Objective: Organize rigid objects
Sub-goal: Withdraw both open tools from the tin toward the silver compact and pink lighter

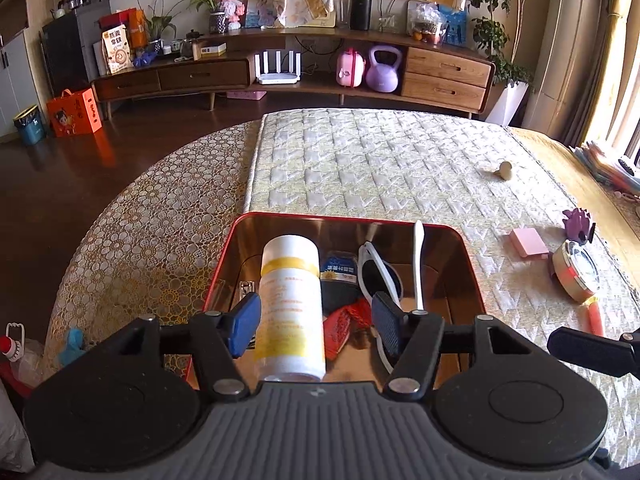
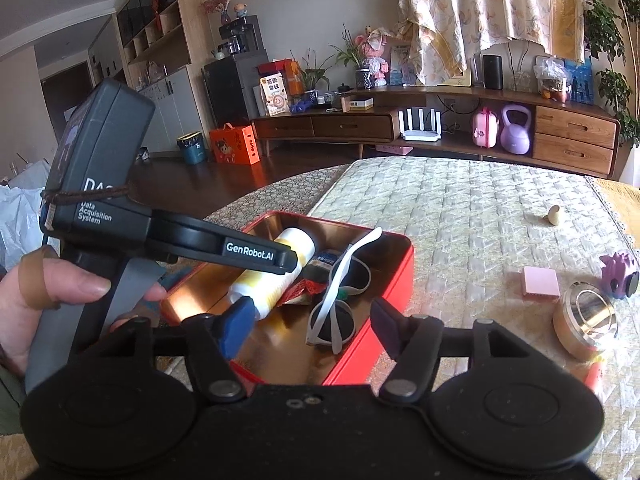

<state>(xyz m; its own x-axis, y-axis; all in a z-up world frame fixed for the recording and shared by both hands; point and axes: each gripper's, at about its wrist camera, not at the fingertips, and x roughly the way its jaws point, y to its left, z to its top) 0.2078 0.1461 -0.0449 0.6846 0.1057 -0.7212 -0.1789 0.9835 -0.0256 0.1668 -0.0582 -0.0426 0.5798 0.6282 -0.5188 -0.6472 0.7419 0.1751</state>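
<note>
quilted mat (image 1: 380,168): white bottle (image 1: 290,304) lies lengthwise in red tin (image 1: 224,264).

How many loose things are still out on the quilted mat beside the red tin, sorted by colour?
Pink: 1, the flat pink square block
Purple: 1, the spiky purple toy figure
Gold: 1, the round gold metal tin
Beige: 1, the small beige rounded piece
Orange: 1, the orange tube
Total: 5
</note>
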